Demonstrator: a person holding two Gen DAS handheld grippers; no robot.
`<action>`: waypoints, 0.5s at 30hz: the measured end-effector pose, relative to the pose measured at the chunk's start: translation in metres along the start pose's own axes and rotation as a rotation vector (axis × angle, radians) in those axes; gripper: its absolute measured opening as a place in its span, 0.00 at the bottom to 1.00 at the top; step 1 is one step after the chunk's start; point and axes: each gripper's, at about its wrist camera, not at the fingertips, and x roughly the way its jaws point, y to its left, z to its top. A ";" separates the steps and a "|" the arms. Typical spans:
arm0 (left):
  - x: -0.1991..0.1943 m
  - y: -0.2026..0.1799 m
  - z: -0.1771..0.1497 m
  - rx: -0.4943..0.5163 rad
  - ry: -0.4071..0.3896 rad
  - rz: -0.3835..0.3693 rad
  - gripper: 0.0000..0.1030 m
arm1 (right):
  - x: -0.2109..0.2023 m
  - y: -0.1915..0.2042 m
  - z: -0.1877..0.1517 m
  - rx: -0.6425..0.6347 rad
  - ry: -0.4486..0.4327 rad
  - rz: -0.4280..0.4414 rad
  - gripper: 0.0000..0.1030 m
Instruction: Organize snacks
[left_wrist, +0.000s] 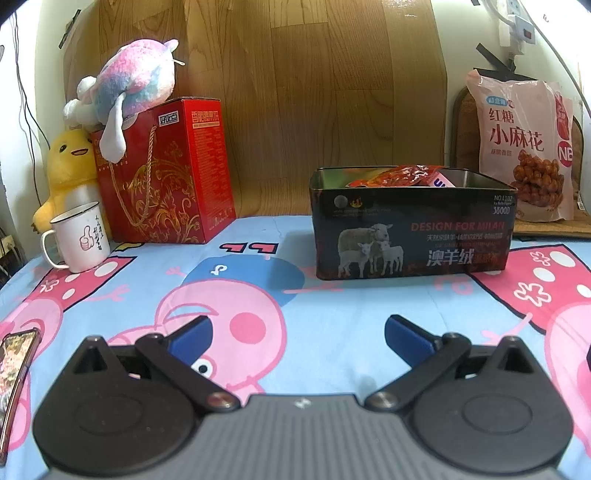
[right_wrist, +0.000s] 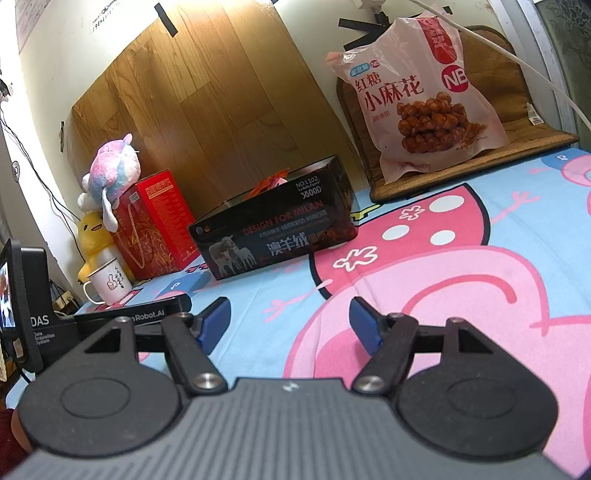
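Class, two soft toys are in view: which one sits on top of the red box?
The pink-and-blue plush lies on the red box; the yellow duck plush stands beside it, lower.

Wood-grain panel (left_wrist: 314, 92) taped to pale wall (left_wrist: 458, 44), cartoon sheet (left_wrist: 332, 314).

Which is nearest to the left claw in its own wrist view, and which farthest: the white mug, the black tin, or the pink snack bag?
From the left claw:
1. Black tin, ahead, slightly right.
2. White mug, far left, about as near; too close to call.
3. Pink snack bag, against the wall, right.
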 end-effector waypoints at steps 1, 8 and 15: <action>0.000 0.000 0.000 0.000 -0.002 0.001 1.00 | 0.000 0.000 0.000 0.000 0.000 0.000 0.71; -0.004 -0.001 -0.001 0.012 -0.031 0.015 1.00 | 0.000 0.000 0.000 0.000 0.001 0.000 0.71; -0.005 -0.005 -0.001 0.037 -0.032 0.015 1.00 | 0.000 0.000 0.000 0.000 0.001 0.000 0.71</action>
